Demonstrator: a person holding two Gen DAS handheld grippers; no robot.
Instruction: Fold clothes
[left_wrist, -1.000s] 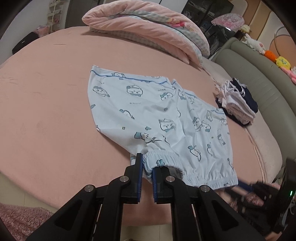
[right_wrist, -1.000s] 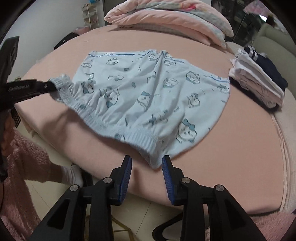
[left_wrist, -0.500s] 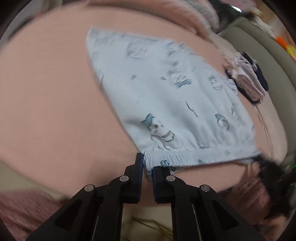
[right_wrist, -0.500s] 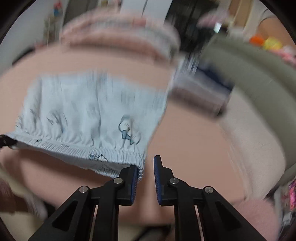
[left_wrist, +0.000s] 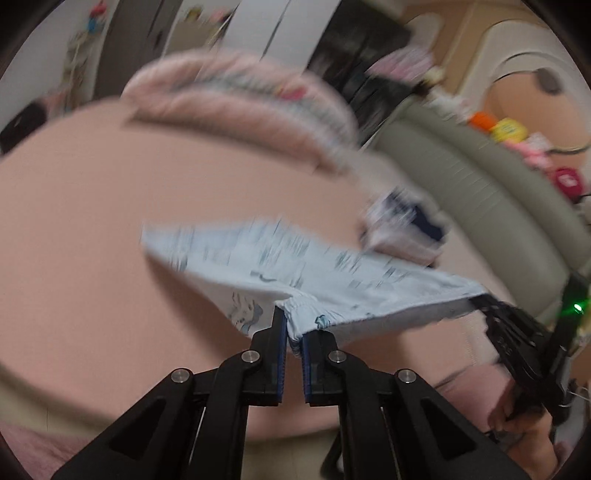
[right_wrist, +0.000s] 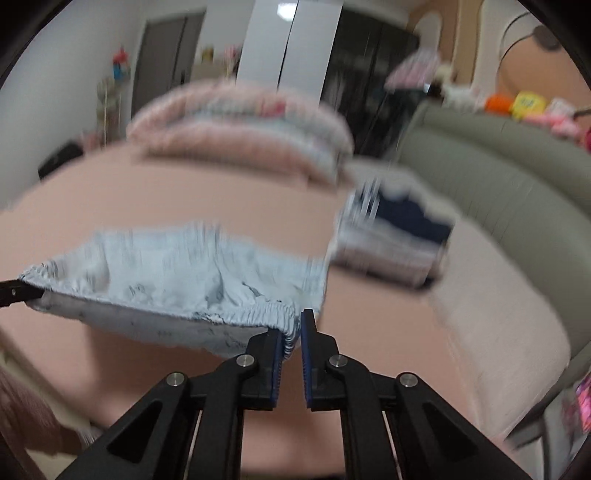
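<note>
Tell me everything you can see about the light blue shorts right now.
The light blue shorts look like thin soft fabric with a dark cartoon print, blurred by motion, and a gathered elastic waistband. The left gripper and the right gripper each pinch one end of that waistband, holding it stretched above the pink bed. The legs trail away toward the bed; whether they touch it is unclear.

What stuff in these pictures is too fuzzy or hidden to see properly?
- Cartoon prints on the blue shorts: smeared by motion blur in both wrist views.
- Folded clothes pile: blurred in both views; separate pieces cannot be counted.
- Waistband corners: hidden inside the left tongs and right tongs.
- Toys behind the bed: blurred in both views; shapes unclear.
</note>
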